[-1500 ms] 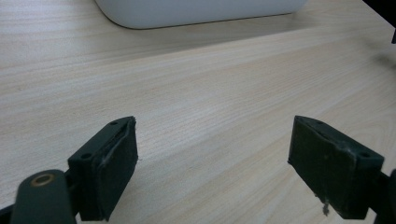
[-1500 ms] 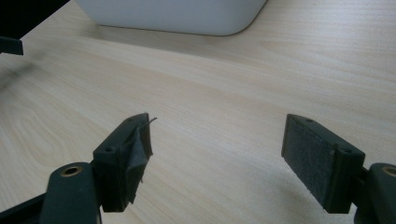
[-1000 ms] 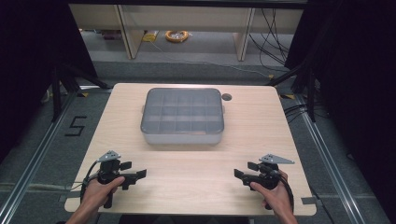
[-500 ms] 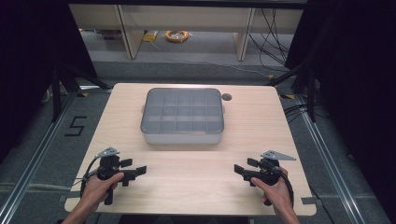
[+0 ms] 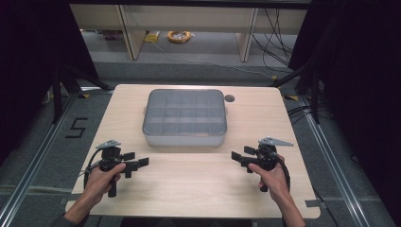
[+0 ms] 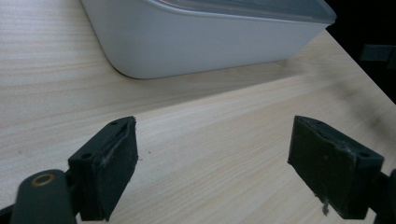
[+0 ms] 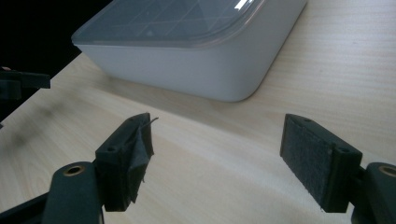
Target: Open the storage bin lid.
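- A black numeral "5" (image 5: 75,128) is showing on the grey floor to the left of the table (image 5: 127,118), seen in the high view.
- No lettering or label is reading clearly on the lidded box (image 5: 184,118), and the two gripper views are offering no legible text.

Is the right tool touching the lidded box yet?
Apart. The high view shows bare table between the right tool and the lidded box; the right gripper view shows its open jaws short of the box's near wall.
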Motion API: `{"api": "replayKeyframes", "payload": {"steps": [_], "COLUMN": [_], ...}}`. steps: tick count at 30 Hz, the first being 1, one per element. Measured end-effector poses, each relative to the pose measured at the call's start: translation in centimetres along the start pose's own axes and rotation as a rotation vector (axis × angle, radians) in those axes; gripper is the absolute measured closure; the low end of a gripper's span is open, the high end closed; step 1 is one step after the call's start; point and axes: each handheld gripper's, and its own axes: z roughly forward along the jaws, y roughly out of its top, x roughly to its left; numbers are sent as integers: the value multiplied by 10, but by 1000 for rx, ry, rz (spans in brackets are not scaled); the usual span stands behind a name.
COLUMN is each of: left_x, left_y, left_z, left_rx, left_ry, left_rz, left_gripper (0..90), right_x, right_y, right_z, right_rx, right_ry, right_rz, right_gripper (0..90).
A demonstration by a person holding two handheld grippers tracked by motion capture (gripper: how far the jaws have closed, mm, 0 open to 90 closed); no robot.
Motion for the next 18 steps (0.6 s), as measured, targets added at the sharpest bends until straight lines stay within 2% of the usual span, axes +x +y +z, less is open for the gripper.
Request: {"api": "replayKeyframes", "payload": {"steps": [1, 2, 3, 4, 5, 7, 9, 10, 14, 15, 17, 18], "left_x": [5, 8, 10, 11, 12, 14, 15, 17, 18, 18, 20, 20], "left_y": [3, 5, 7, 9, 10, 14, 16, 19, 29, 29, 39, 39], "left_z": [0, -1, -2, -2, -1, -1, -1, -1, -1, -1, -1, -1], "left_rx": [12, 7, -3, -13, -16, -13, -19, -28, -38, -38, -60, -60], "left_ry": [-9, -6, 3, 19, 24, 31, 33, 32, 39, 39, 53, 53], "left_rz": [-17, -30, -30, -20, -14, -18, -21, -29, -28, -28, -32, -32], "left_gripper": [151, 151, 151, 151, 152, 152, 152, 152, 152, 152, 153, 153], "right_x": [2, -3, 0, -4, -4, -5, -3, -7, -9, -11, -12, -13], "right_y": [2, 5, 8, 11, 13, 19, 24, 26, 35, 37, 42, 44], "right_z": [1, 4, 4, 6, 7, 11, 13, 16, 20, 22, 24, 24], "right_rx": [12, -10, 2, -8, -16, -26, -23, -39, -39, -42, -52, -47], "right_ry": [-1, 3, 4, 2, 13, 18, 9, 10, 12, -1, 2, -3], "right_rz": [41, 2, 48, 3, 23, 31, 50, 7, 39, 22, 26, 21], "right_gripper": [262, 262, 262, 263, 264, 265, 264, 265, 264, 265, 266, 267]}}
